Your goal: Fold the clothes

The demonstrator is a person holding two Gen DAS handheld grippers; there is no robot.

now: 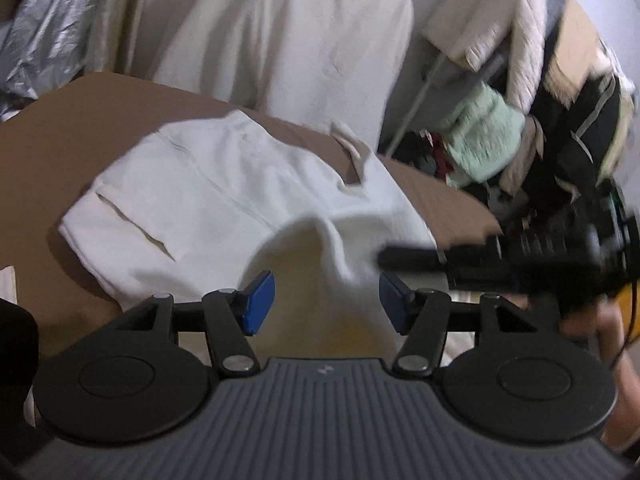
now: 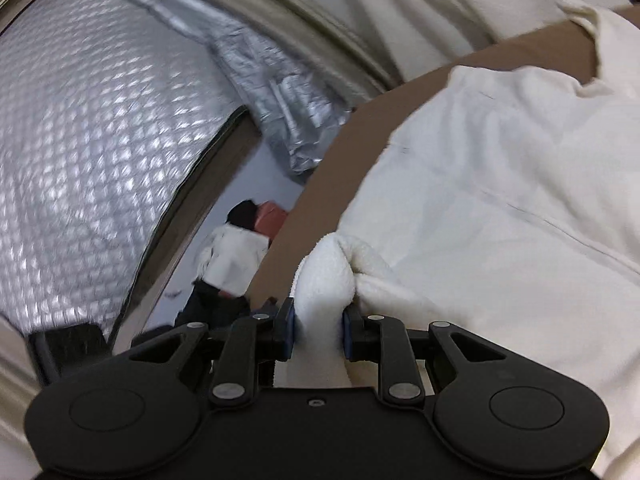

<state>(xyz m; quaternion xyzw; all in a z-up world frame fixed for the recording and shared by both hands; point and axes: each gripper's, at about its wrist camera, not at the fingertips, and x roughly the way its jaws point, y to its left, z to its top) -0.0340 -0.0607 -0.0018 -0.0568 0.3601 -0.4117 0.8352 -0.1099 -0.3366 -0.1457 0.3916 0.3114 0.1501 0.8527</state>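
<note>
One fleecy white garment, bunched

White fleece jacket: zip front, slit pocket, collar at far end. Lies partly folded on my brown table; near edge humped upward, one thick bunched corner raised off the surface.
</note>
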